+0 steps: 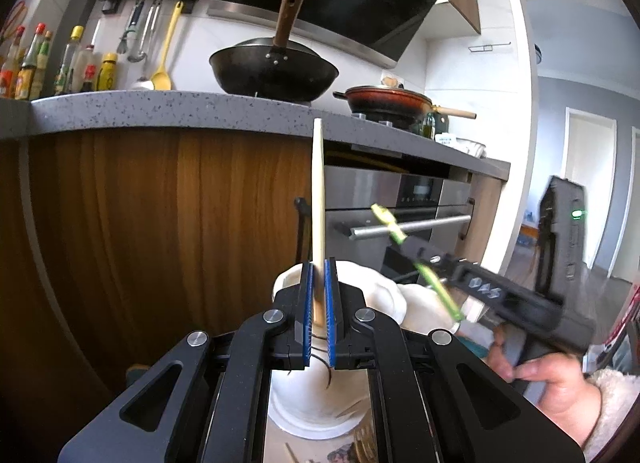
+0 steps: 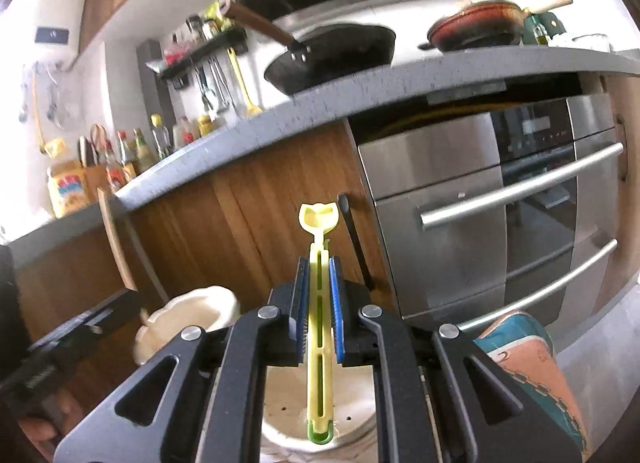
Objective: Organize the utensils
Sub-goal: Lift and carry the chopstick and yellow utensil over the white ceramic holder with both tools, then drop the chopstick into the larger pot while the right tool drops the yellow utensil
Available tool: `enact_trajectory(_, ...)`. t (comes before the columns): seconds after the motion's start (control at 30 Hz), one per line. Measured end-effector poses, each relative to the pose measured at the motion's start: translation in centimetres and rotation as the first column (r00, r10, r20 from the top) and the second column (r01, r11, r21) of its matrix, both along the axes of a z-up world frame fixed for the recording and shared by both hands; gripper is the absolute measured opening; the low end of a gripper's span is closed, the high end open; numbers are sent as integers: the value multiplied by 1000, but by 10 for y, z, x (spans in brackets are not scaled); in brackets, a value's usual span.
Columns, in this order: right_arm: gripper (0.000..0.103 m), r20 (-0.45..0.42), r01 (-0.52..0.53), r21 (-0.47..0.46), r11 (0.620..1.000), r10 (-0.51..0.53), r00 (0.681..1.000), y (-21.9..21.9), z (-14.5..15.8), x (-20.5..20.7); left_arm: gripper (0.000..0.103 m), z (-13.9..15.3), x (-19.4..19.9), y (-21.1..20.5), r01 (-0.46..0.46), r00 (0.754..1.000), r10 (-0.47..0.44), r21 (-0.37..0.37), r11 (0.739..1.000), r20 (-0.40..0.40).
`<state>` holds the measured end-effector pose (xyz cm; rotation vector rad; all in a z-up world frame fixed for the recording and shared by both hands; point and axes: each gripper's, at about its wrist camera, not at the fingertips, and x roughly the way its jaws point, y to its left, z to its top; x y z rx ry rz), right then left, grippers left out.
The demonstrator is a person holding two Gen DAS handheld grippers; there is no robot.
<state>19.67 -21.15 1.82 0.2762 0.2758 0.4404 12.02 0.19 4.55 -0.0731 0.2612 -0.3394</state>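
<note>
A grey stone table point(image 1: 168, 109) is carrying a black wok point(image 1: 274, 71) and a red pan point(image 1: 388, 101) above a steel oven point(image 2: 500, 215). Below it, a white holder point(image 1: 316, 395) is sitting under both claws. The left claw point(image 1: 319, 315) is pinching a pale wooden stick point(image 1: 318, 199) that is standing upright over the holder, while the right claw point(image 2: 319, 311) is squeezing a yellow-green plastic scoop point(image 2: 319, 303), its bowl end pointing up.
</note>
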Motion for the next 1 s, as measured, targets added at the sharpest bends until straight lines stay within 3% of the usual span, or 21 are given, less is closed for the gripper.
enact_trajectory(0.17,10,-6,21,-72,997,-21,1000,10,-11,0,6,-1,1,3,4,1000,-4,-9,1000,-8)
enact_trajectory(0.6,10,18,36,-107,994,-34,999,0,-12,-31,6,0,-1,3,4,1000,-4,1,1000,-15)
enact_trajectory(0.93,10,-11,41,-144,989,-43,999,-7,-19,-48,7,-3,0,1,0,1000,1,15,1000,-28)
enact_trajectory(1.0,10,-6,47,-149,988,-49,999,-7,-20,-48,10,-3,-1,1,-5,1000,5,20,1000,-27)
